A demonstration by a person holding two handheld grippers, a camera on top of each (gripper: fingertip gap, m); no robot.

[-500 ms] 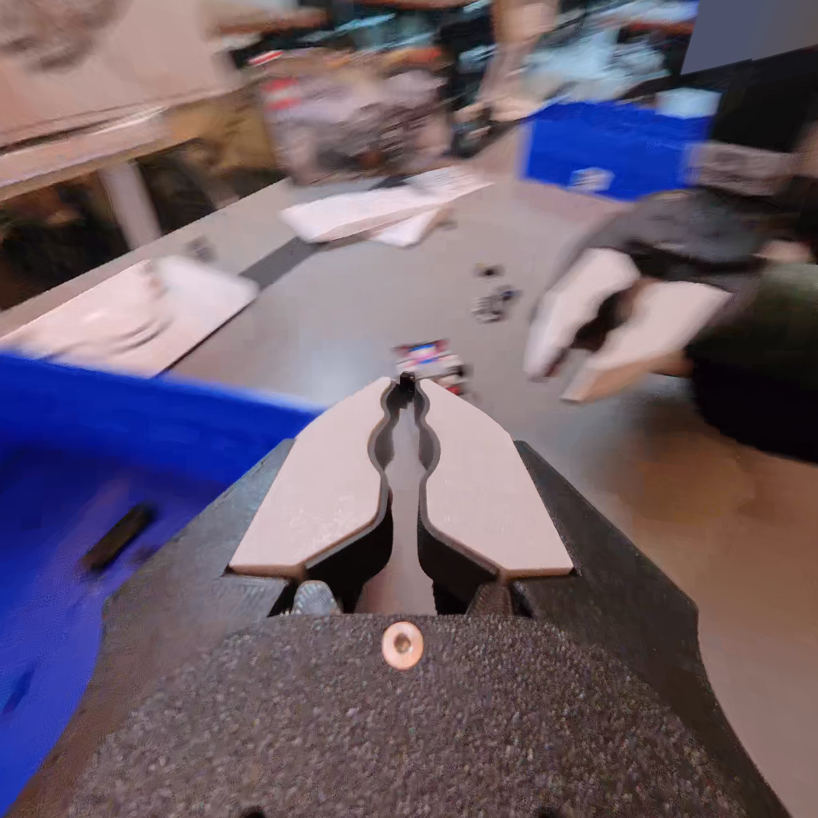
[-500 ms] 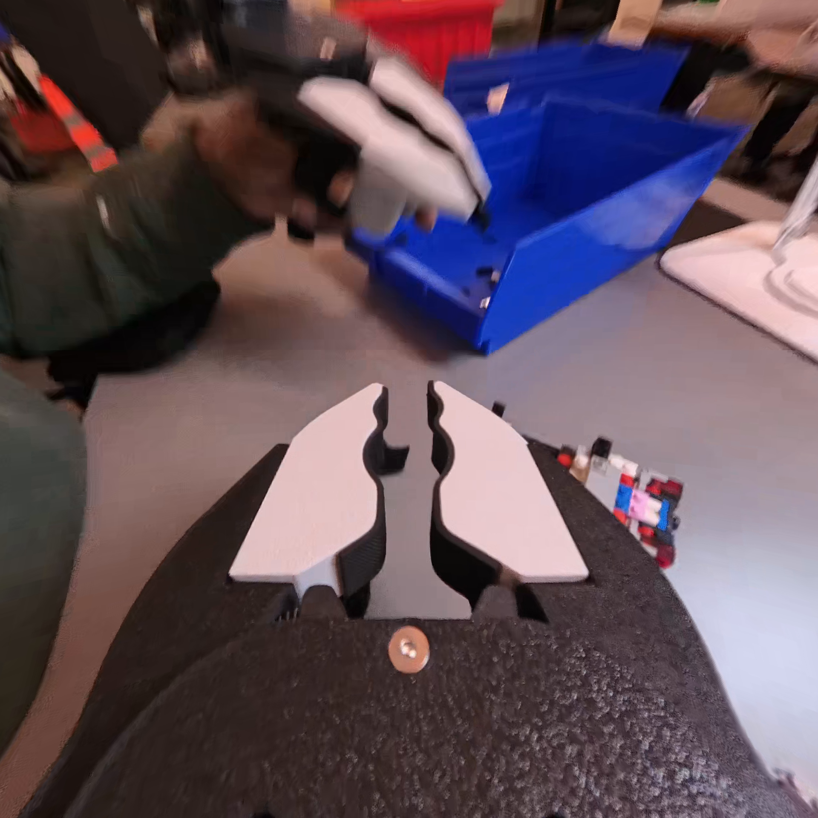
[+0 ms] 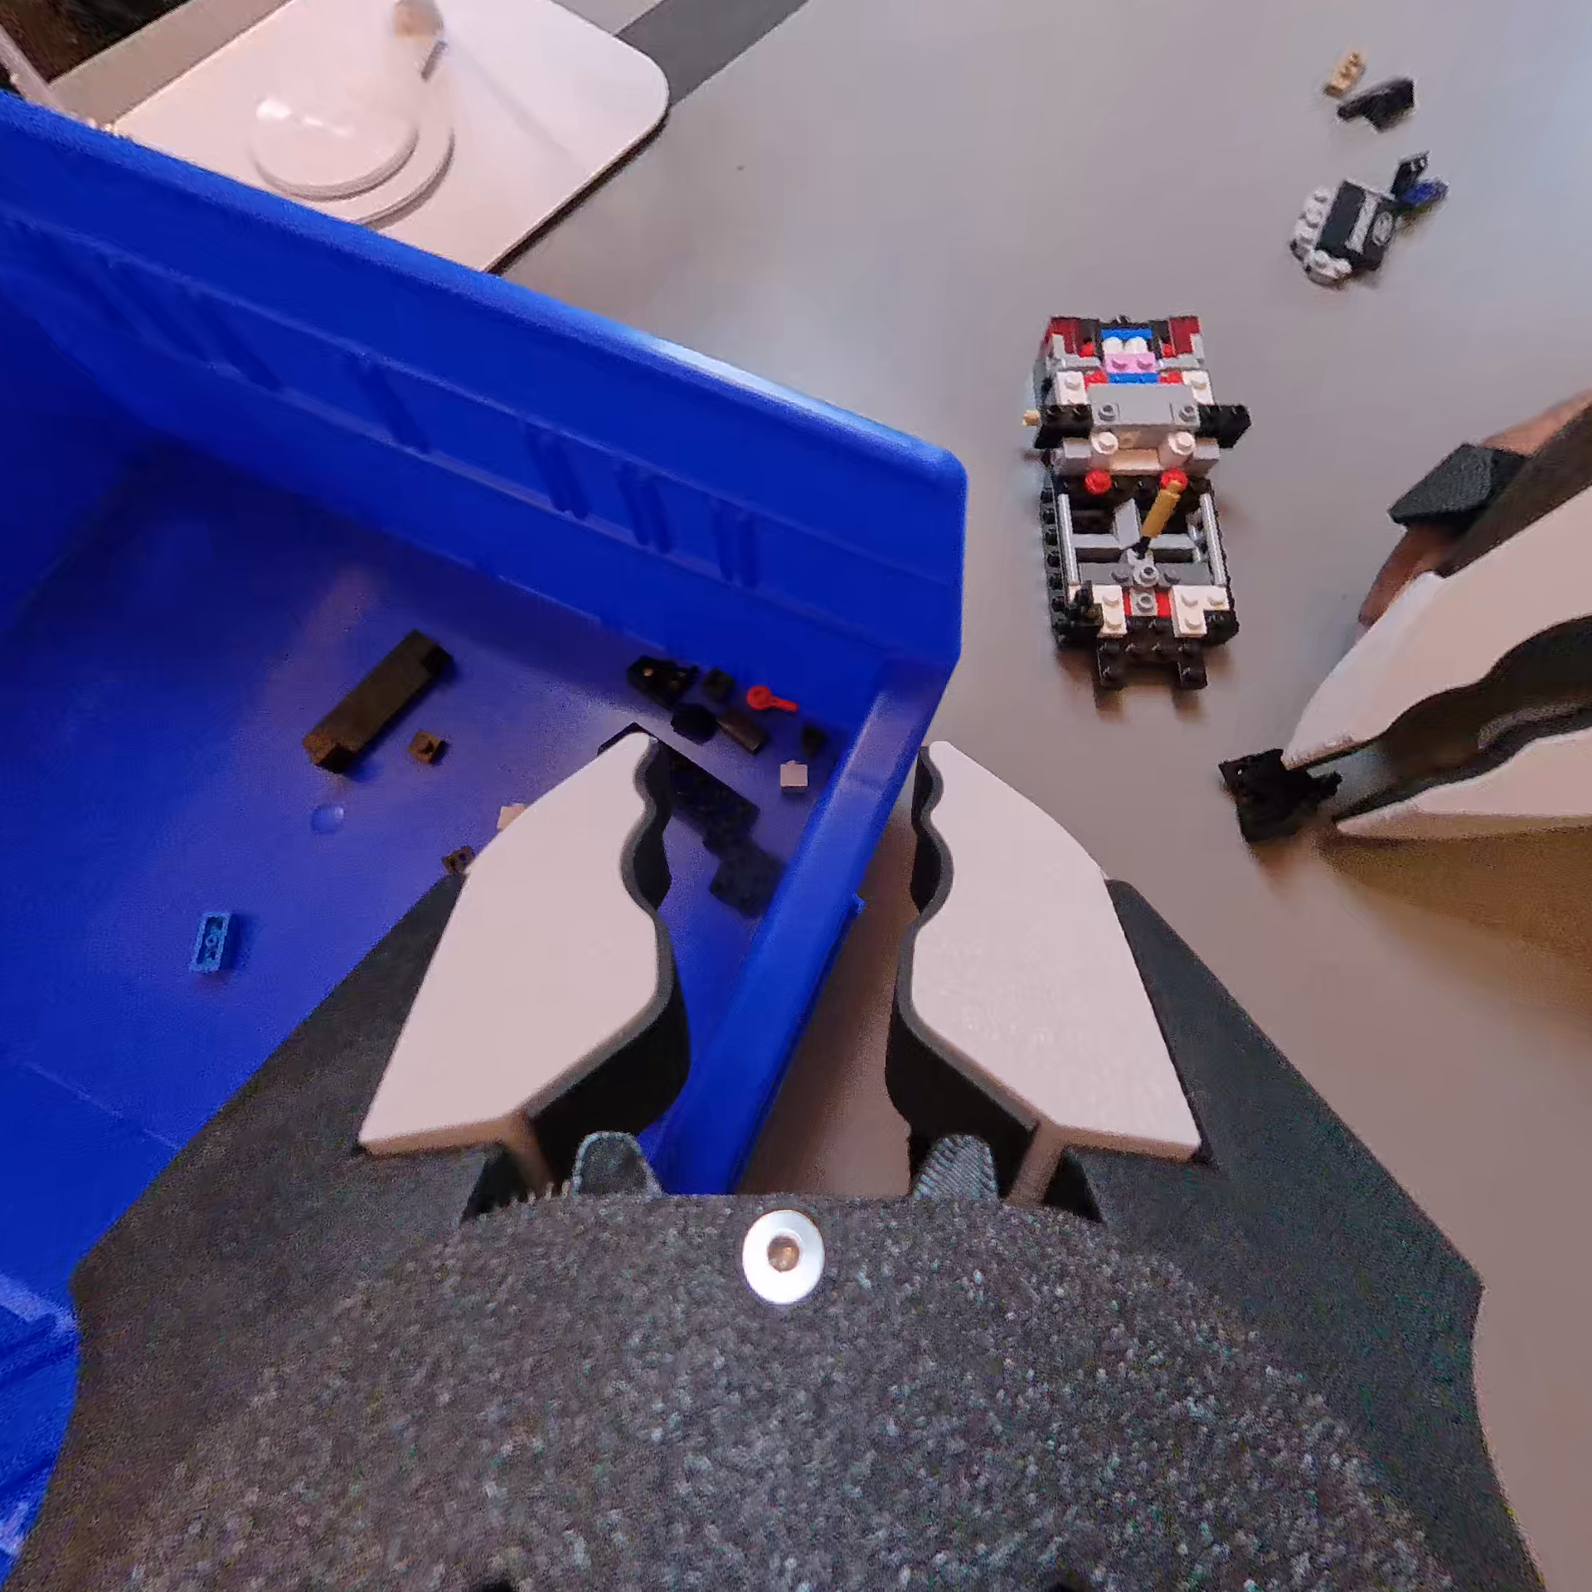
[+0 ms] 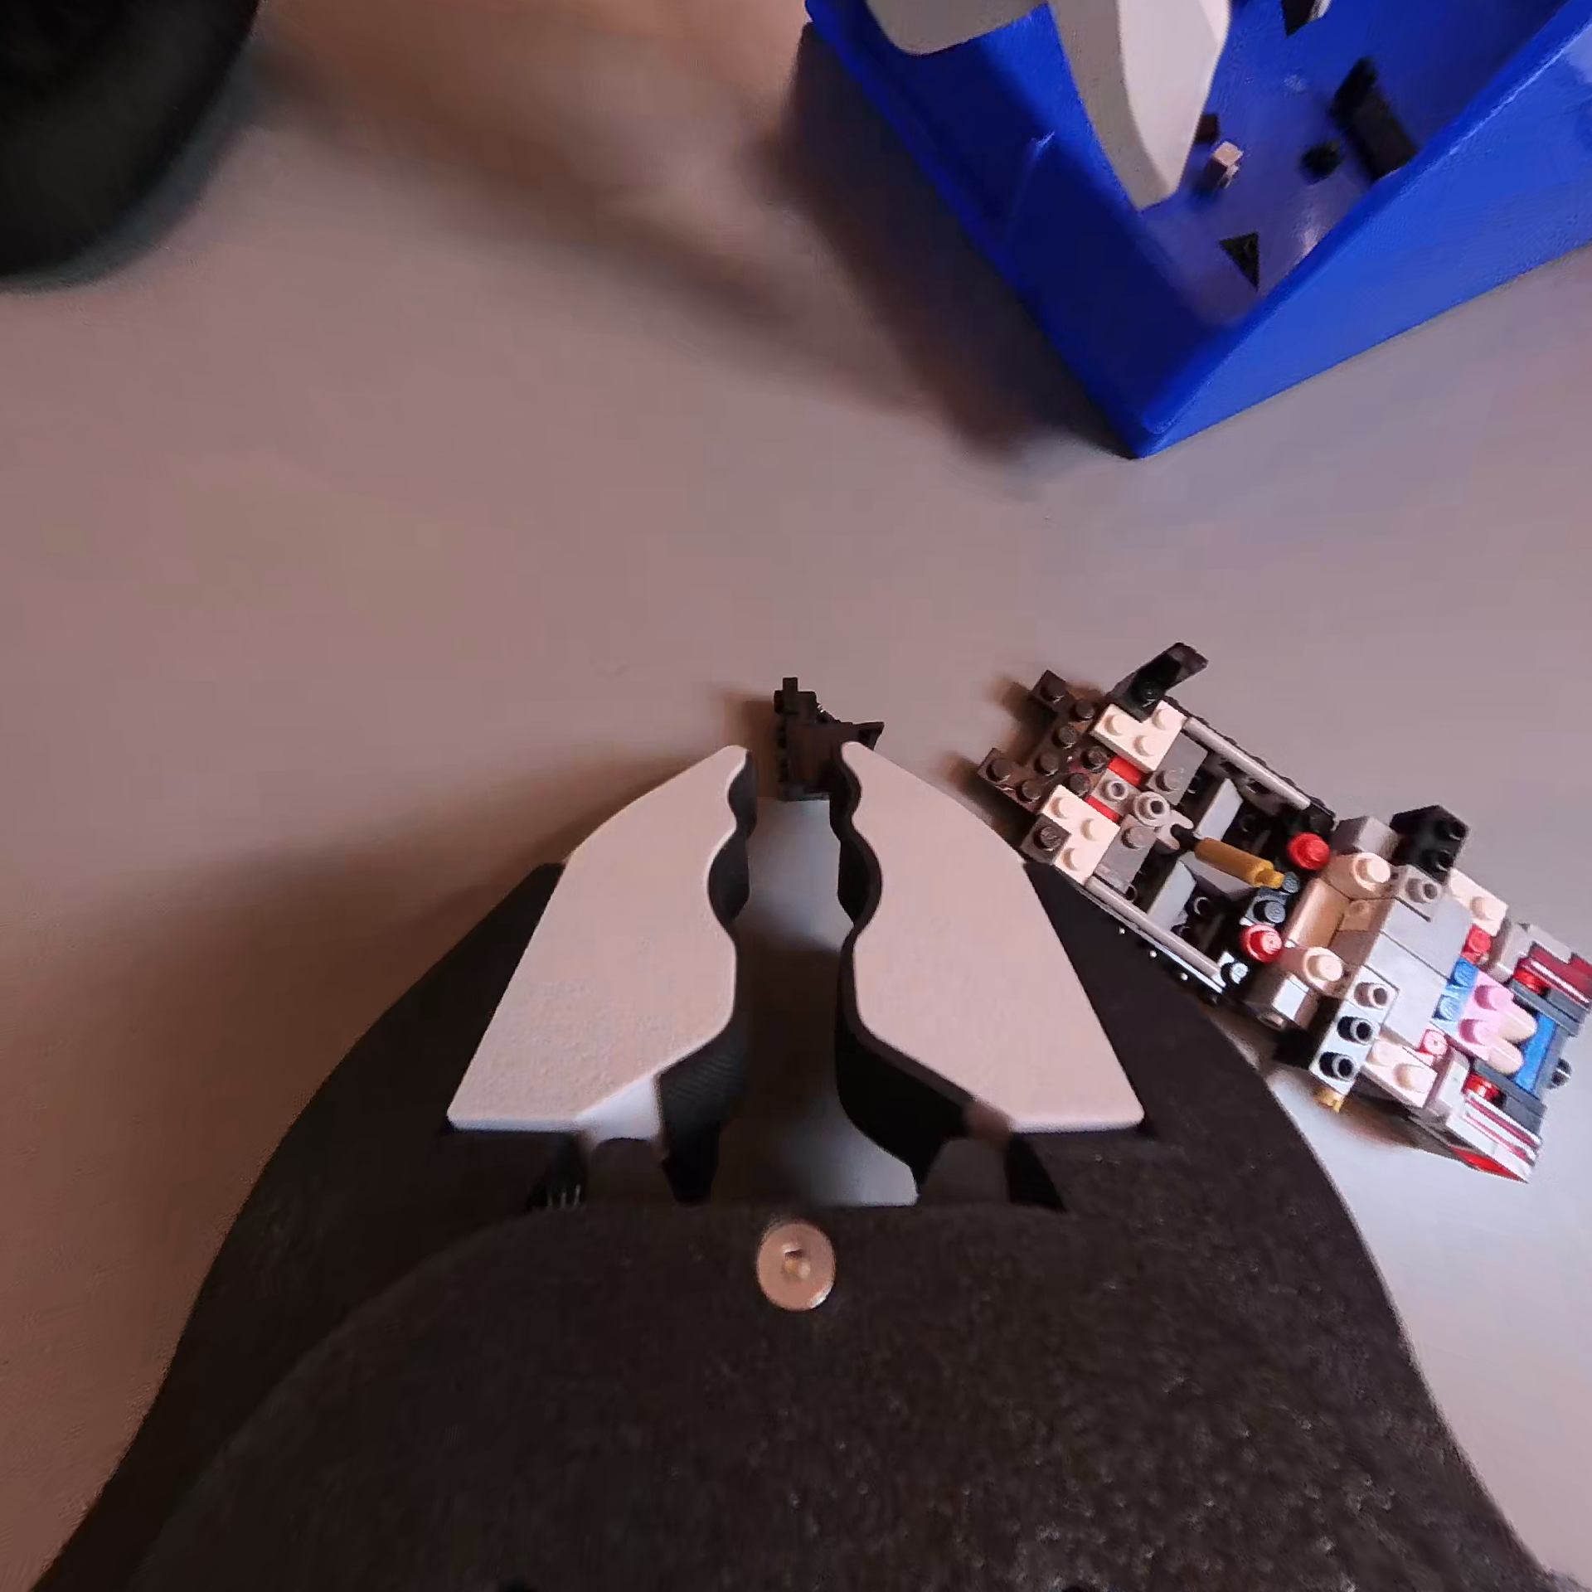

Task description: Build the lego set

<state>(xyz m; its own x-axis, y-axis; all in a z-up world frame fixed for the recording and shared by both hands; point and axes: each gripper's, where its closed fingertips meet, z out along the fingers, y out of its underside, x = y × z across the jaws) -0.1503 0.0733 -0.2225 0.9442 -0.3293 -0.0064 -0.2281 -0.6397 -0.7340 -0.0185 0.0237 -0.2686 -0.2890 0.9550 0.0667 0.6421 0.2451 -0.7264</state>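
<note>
**Operator A:** Blue plastic is filling the left wrist view. Report the bin (image 3: pixel 517 448) and the left gripper (image 3: pixel 784 758).

**Operator B:** The left gripper is standing wide open with nothing in its grasp. Its jaws are straddling the bin's near corner wall: one finger is sitting over the inside, the other outside over the grey table (image 3: pixel 861 215). Whether either finger is touching the wall cannot be determined.

**Operator A:** Bin contents?

**Operator B:** A long black brick (image 3: pixel 379 711) is lying on the bin floor, a small blue plate (image 3: pixel 213 941) is lying nearer the camera, and a cluster of small black pieces with one red piece (image 3: pixel 769 699) is lying in the corner. Outside the bin, a partly built brick car (image 3: pixel 1133 491) is sitting on the table. The right gripper (image 3: pixel 1309 797) is entering from the right edge, with a black brick piece (image 3: pixel 1271 792) at its tips. A white flat base (image 3: pixel 413 129) is lying beyond the bin.

**Operator A:** Proceed to the right wrist view.

**Operator B:** The right gripper (image 4: pixel 794 762) is standing narrowly open, its fingertips flanking the black brick piece (image 4: pixel 805 745) on the table. Whether it is actually gripping the piece cannot be determined. The brick car (image 4: pixel 1275 913) is lying just beside the gripper, to the right. The bin (image 4: pixel 1206 345) is sitting well apart at upper right, with the left gripper's pale fingers (image 4: pixel 1146 103) showing above it.
</note>
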